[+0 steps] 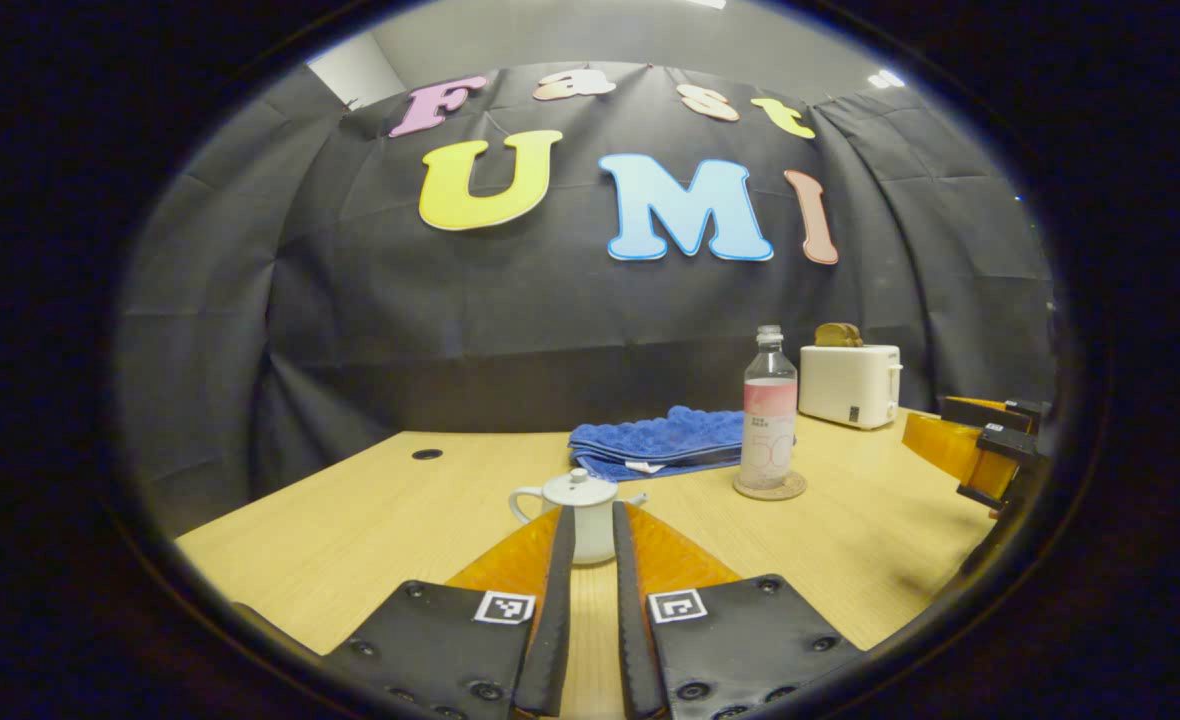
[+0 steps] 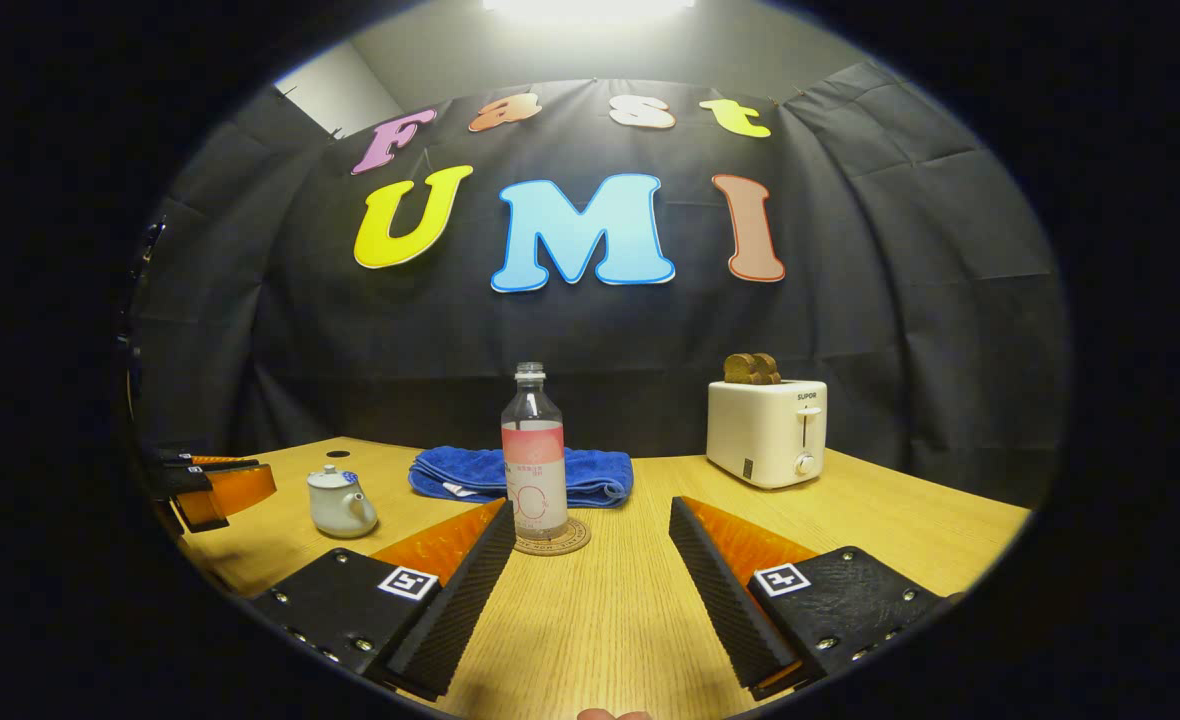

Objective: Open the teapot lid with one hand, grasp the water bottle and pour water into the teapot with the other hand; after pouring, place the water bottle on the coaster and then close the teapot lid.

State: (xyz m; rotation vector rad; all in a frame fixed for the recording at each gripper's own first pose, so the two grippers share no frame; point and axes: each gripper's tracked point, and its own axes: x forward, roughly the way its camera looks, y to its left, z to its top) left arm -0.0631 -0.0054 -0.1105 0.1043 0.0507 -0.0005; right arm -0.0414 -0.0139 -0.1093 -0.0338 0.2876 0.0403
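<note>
Your left gripper [image 1: 590, 520] is held level just above the table [image 1: 370, 520], fingers nearly closed with a narrow gap, empty, aimed at the teapot [image 1: 580, 515] with its lid [image 1: 578, 487] on. Your right gripper [image 2: 590, 520] is level too, wide open and empty, facing the water bottle [image 2: 535, 455] upright on the coaster [image 2: 553, 543].
</note>
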